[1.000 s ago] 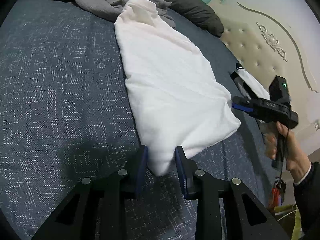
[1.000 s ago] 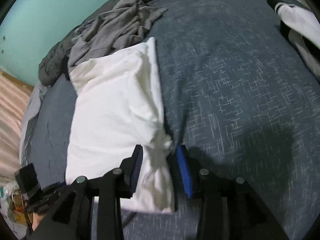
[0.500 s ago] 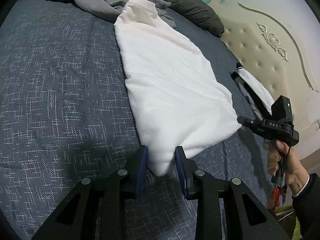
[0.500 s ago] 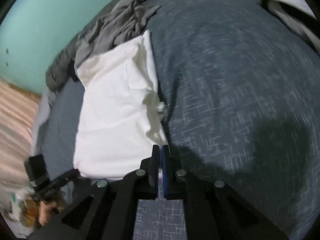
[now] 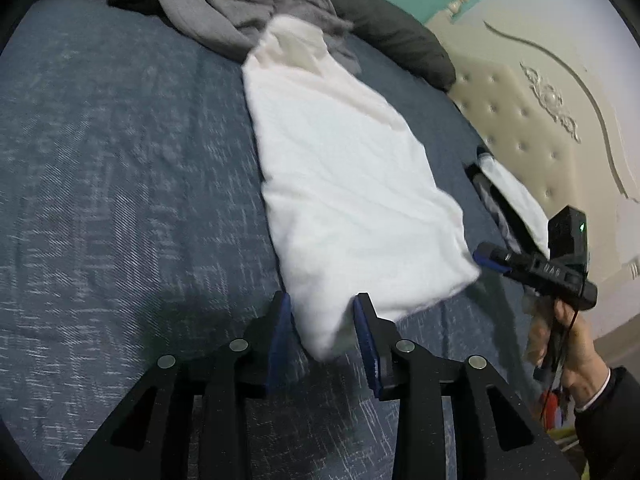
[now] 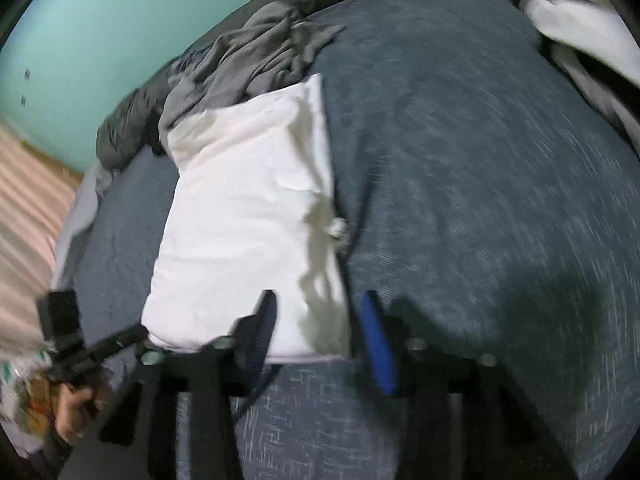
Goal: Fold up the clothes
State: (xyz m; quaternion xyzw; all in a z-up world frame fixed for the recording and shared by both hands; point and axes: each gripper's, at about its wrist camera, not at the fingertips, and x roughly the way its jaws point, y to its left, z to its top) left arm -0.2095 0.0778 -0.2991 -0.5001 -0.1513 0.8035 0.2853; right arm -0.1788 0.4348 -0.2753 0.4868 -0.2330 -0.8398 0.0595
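A white folded garment (image 5: 344,184) lies lengthwise on the dark blue bedspread (image 5: 120,168). My left gripper (image 5: 322,320) is open, its blue-padded fingers on either side of the garment's near left corner. My right gripper (image 6: 320,328) is also open and straddles the near right corner of the white garment (image 6: 248,216). In the left wrist view the right gripper (image 5: 486,258) shows from the side, held by a hand (image 5: 560,336), its tip at the garment's corner. The left gripper (image 6: 132,336) appears at the lower left of the right wrist view.
A crumpled grey garment (image 5: 224,12) and a dark quilt (image 5: 400,40) lie at the far end of the bed. A black and white garment (image 5: 508,196) sits by the cream padded headboard (image 5: 532,120). Bare bedspread (image 6: 480,200) stretches to the right of the white garment.
My right gripper shut and drew back from the white garment half a second ago. It has since opened and come back around the corner. The left gripper stays open at its corner.
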